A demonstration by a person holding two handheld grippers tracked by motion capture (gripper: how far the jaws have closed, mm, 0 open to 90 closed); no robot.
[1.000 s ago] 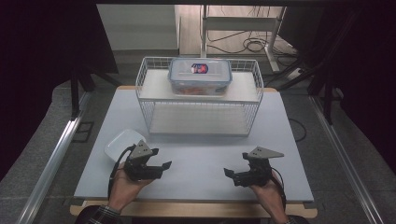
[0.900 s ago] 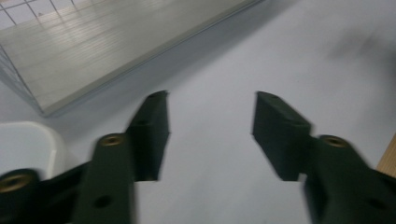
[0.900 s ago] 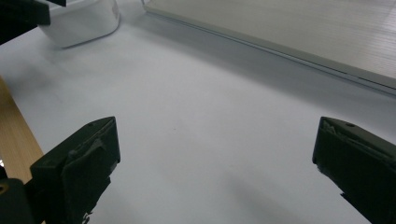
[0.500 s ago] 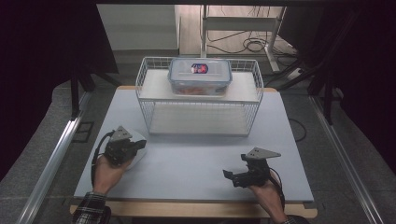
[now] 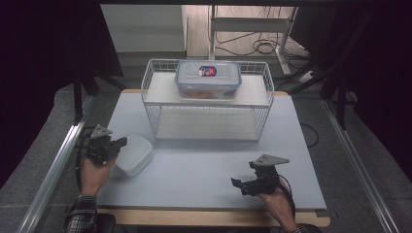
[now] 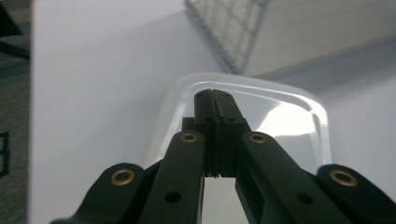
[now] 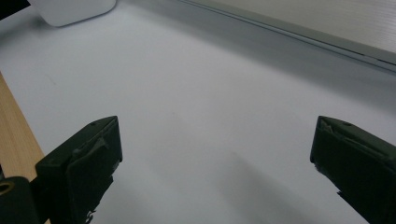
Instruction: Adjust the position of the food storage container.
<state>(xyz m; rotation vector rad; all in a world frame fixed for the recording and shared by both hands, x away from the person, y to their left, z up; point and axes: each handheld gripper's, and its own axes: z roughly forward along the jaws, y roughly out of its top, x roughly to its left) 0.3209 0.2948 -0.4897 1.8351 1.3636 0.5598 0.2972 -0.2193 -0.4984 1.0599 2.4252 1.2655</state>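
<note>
A white shallow container (image 5: 136,155) sits on the pale table top at the left. My left gripper (image 5: 120,142) is at its left edge, pointing right. In the left gripper view the black jaws are pressed together, so my left gripper (image 6: 213,93) is shut above the white container (image 6: 289,121), with nothing visible between the pads. My right gripper (image 5: 247,184) rests low near the front right, open and empty. Its own view shows the right gripper (image 7: 215,154) over bare table, with the white container (image 7: 74,9) far off at the top left.
A white wire rack (image 5: 206,121) stands at the back middle of the table (image 5: 209,165), with a clear lidded box (image 5: 208,77) on its upper shelf. The rack's mesh (image 6: 229,32) lies just beyond the container. The table's wooden front edge (image 7: 14,140) runs close by my right gripper.
My left hand has moved left and away from the person, off the container, to its left edge, and its jaws have closed. The right hand has stayed put.
</note>
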